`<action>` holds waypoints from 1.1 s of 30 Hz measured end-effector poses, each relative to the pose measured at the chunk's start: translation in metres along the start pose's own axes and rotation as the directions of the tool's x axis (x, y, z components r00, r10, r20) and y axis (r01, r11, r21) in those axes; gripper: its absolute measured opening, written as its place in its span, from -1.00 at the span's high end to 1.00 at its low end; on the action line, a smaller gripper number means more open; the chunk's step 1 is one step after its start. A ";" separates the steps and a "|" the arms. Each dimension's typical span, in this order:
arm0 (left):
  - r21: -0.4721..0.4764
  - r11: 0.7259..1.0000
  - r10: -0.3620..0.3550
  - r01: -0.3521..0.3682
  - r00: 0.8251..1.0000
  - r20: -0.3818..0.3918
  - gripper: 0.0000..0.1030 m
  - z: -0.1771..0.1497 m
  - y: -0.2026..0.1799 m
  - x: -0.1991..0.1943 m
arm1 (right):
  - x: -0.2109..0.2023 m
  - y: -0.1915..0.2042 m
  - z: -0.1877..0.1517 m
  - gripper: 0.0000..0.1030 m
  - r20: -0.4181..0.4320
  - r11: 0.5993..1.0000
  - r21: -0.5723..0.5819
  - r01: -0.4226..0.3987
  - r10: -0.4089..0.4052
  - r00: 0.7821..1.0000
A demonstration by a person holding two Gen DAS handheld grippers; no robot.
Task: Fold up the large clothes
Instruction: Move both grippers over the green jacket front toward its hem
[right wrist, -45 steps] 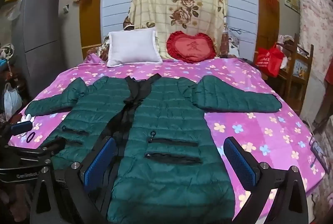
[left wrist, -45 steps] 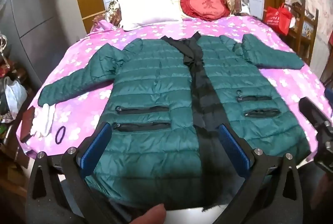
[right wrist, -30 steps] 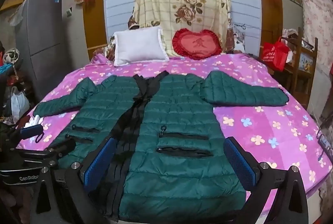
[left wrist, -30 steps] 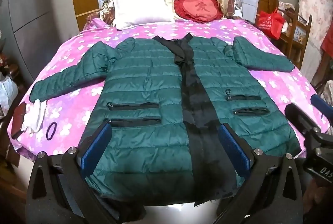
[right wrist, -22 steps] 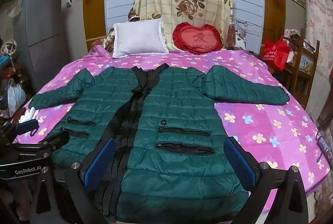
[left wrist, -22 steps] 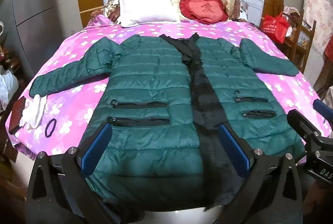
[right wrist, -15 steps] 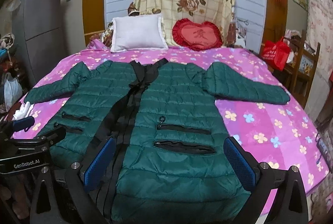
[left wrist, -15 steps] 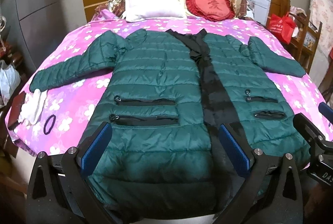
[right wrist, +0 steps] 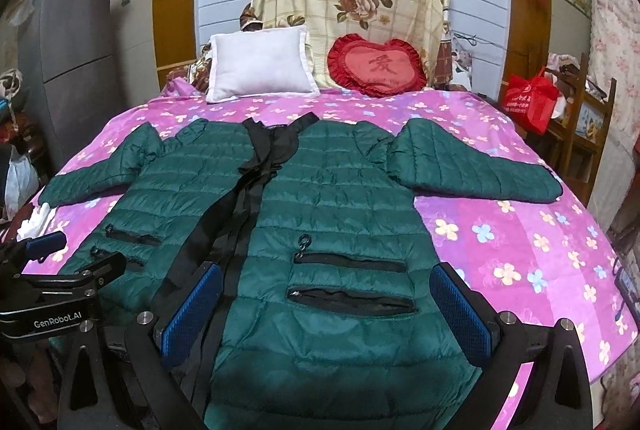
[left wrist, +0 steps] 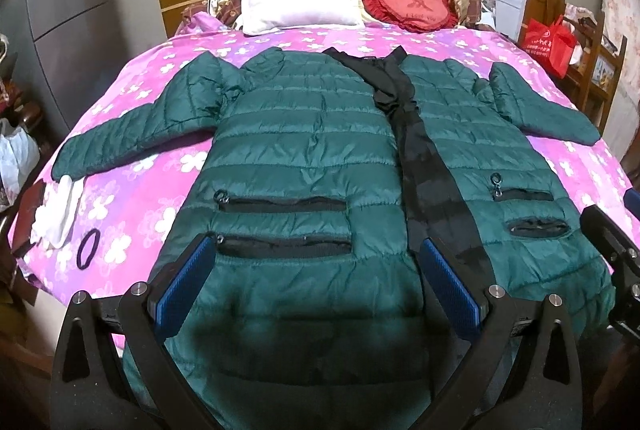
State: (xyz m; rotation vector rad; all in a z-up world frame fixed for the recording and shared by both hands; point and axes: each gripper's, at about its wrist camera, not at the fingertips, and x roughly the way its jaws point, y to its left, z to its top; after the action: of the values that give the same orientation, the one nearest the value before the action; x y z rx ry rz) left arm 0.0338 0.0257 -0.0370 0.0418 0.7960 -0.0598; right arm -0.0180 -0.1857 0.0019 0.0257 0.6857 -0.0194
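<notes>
1. Green quilted down coat (left wrist: 304, 166) lies flat, front up, across the pink flowered bedspread (left wrist: 132, 190), its collar toward the headboard end and its hem at the bed's near edge, where we stand.
2. Both sleeves are spread out sideways toward the bed's left and right edges; a black placket (left wrist: 432, 190) runs down the coat's middle.
3. Our left gripper (left wrist: 316, 286) hovers over the hem at the near edge, jaws wide and holding nothing, above the coat's left front panel.
4. Our right gripper (right wrist: 326, 310) hovers likewise over the right front panel, jaws wide and empty.
5. The coat's long axis runs straight away from both sets of jaws, collar to hem. Each gripper is nearest its own side of the hem, and the sleeves lie well apart from both.
6. A white pillow (right wrist: 260, 66) and a red heart cushion (right wrist: 376, 66) sit at the headboard end.
7. Compared with a second and a half ago, the coat has not moved; the left view has dropped closer over the hem.
</notes>
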 end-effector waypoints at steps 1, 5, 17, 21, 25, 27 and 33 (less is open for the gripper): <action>0.002 1.000 -0.001 0.001 1.000 0.001 -0.99 0.001 0.000 0.001 | 0.001 -0.002 0.001 -1.00 0.004 1.000 0.003 0.003 -0.003 1.000; 0.010 1.000 0.008 -0.008 1.000 0.008 -0.99 0.009 -0.001 0.006 | 0.008 -0.008 0.007 -1.00 0.009 1.000 0.006 0.013 -0.013 1.000; 0.004 1.000 -0.016 0.016 0.999 0.041 -0.99 0.037 0.008 0.022 | 0.043 -0.015 0.032 -1.00 0.001 0.998 -0.014 0.054 -0.054 0.999; -0.004 1.000 -0.017 0.017 0.997 0.078 -0.99 0.043 0.014 0.026 | 0.052 -0.014 0.038 -1.00 -0.001 0.997 -0.022 0.075 -0.075 0.997; 0.048 0.998 0.027 -0.033 0.992 0.127 -0.99 0.047 0.012 0.032 | 0.059 -0.019 0.041 -1.00 -0.012 0.996 -0.019 0.092 -0.092 0.996; 0.070 0.997 0.012 -0.021 0.993 0.118 -0.99 0.049 0.011 0.035 | 0.062 -0.022 0.042 -1.00 -0.018 0.995 -0.015 0.097 -0.097 0.995; 0.110 0.994 -0.019 0.012 0.997 0.068 -0.99 0.057 0.007 0.044 | 0.068 -0.026 0.044 -1.00 -0.028 0.995 -0.004 0.097 -0.097 0.995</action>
State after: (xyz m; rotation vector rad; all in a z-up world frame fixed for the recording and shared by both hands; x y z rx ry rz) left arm 0.1056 0.0274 -0.0292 0.1370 0.7233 -0.1190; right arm 0.0616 -0.2134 -0.0072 -0.0103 0.7149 -0.1119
